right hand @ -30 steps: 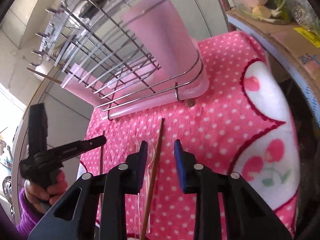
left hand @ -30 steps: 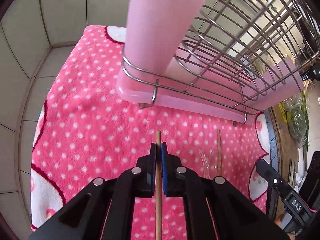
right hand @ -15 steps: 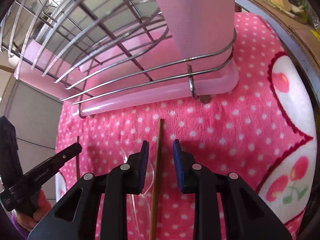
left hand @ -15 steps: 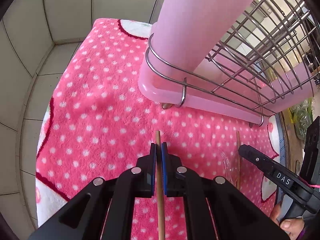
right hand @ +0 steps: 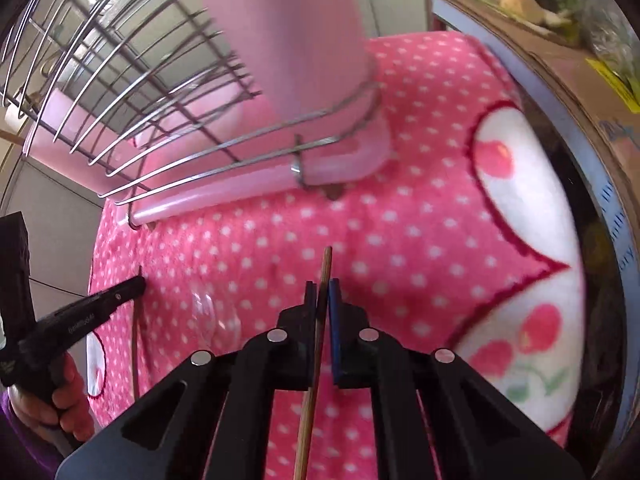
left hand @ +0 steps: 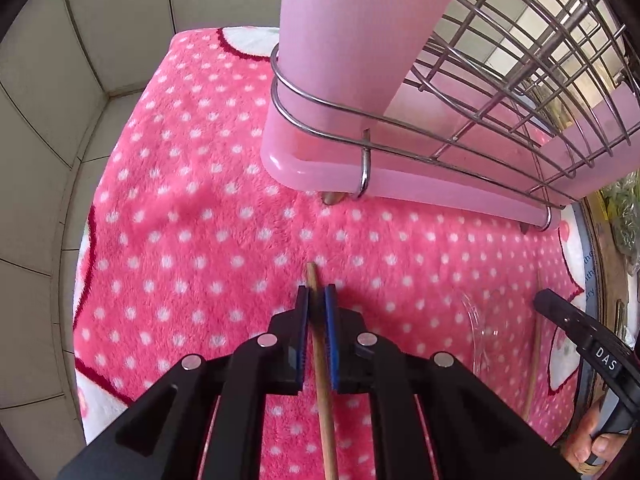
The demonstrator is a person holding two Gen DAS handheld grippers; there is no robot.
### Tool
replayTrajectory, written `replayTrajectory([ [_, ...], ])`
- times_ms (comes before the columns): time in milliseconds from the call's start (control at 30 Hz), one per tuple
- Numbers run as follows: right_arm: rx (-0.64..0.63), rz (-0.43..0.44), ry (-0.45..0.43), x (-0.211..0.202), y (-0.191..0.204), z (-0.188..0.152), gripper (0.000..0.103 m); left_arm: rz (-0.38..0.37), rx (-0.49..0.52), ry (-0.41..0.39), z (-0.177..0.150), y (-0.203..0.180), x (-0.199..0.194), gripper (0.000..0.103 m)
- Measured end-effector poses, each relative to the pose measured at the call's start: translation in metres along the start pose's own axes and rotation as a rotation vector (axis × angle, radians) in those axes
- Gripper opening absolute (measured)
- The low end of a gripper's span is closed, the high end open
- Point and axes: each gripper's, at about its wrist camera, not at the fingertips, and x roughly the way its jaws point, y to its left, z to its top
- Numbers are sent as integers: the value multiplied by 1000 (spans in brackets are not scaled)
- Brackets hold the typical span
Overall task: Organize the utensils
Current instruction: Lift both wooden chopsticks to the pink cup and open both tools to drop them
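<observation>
My left gripper (left hand: 316,294) is shut on a wooden chopstick (left hand: 322,368) that runs back between its blue pads, its tip just past them. My right gripper (right hand: 321,290) is shut on a second wooden chopstick (right hand: 316,344). Both point at a wire dish rack (left hand: 500,92) on a pink drip tray (left hand: 400,180), with a tall pink utensil cup (left hand: 360,28) at its near corner. The rack also shows in the right wrist view (right hand: 140,100), with the cup (right hand: 296,32). A clear plastic spoon (left hand: 478,324) lies on the cloth between the grippers.
A pink polka-dot cloth (left hand: 192,208) covers the counter. Tiled wall (left hand: 60,80) stands at the left. A cardboard box with vegetables (right hand: 560,40) sits at the right edge. The other gripper shows at each view's side, right (left hand: 588,344) and left (right hand: 80,316).
My right gripper has shut on the chopstick that lay between its open pads. Both grippers moved closer to the rack; the left kept its chopstick.
</observation>
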Motion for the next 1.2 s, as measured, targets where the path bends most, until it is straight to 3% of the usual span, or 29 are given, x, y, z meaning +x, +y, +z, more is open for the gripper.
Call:
replayTrajectory([
  [133,37,0,15,-2,-19,-7,6,21,15,-9,3,-15,2,6],
  [267,42,17,17,-3,-29,-11,8,-67,-40,-31,3,-12,-13,4],
  [400,0,12,8,-1,-21,-10,13,-96,-30,-114,-2,-7,-46,4],
  [500,-18,-2,-28,4,-16,-13,8,-120,-25,-169,-8,-9,-67,4],
  [667,25,81,-82,-11,-24,-21,6,-144,-12,-275,-20,-5,-104,4],
  [933,-34,174,-319,-93,-16,-38,5,-199,-27,-469,-36,11,-168,4],
  [1200,-59,217,-512,-160,-12,-46,5,-248,-37,-557,-50,15,-204,4],
])
